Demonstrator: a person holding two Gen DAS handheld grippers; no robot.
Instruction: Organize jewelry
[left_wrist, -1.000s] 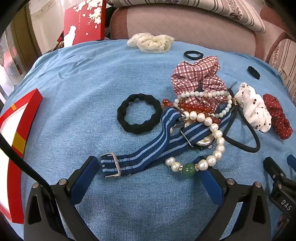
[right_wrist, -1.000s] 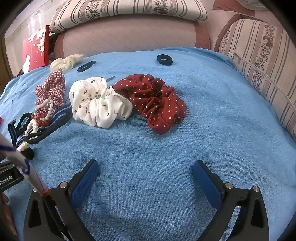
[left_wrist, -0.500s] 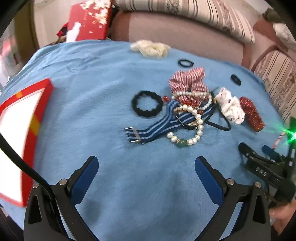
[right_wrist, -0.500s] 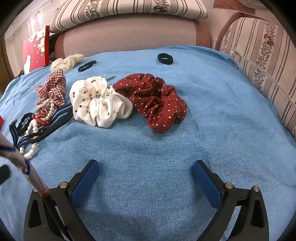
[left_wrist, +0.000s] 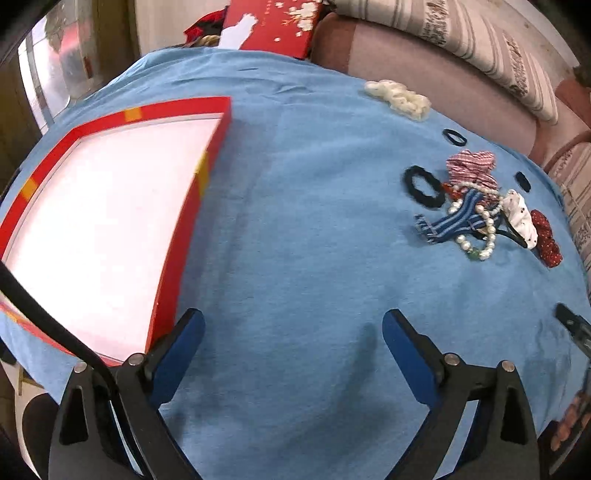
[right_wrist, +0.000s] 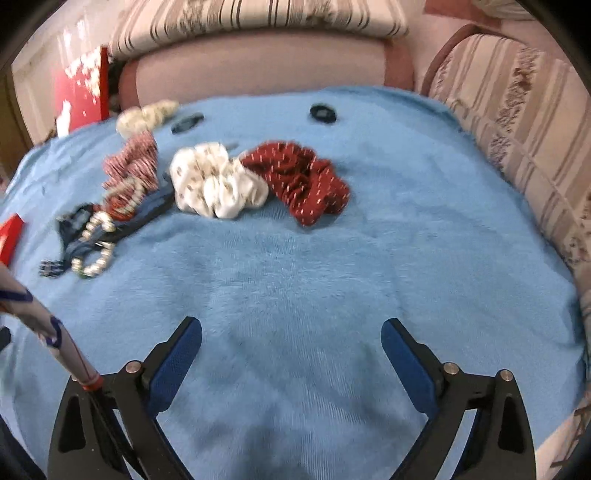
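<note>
Evidently both claws, left and right, hang spread and empty, since the pearls lie tangled far from the box

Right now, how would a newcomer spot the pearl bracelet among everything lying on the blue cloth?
Start at the blue cloth and find the tangle of accessories on its right side, beside the red polka-dot scrunchie. At the near edge of that tangle, a loop of white beads lies over the blue striped watch strap: the pearl bracelet. One green bead on it sets it apart.
</note>
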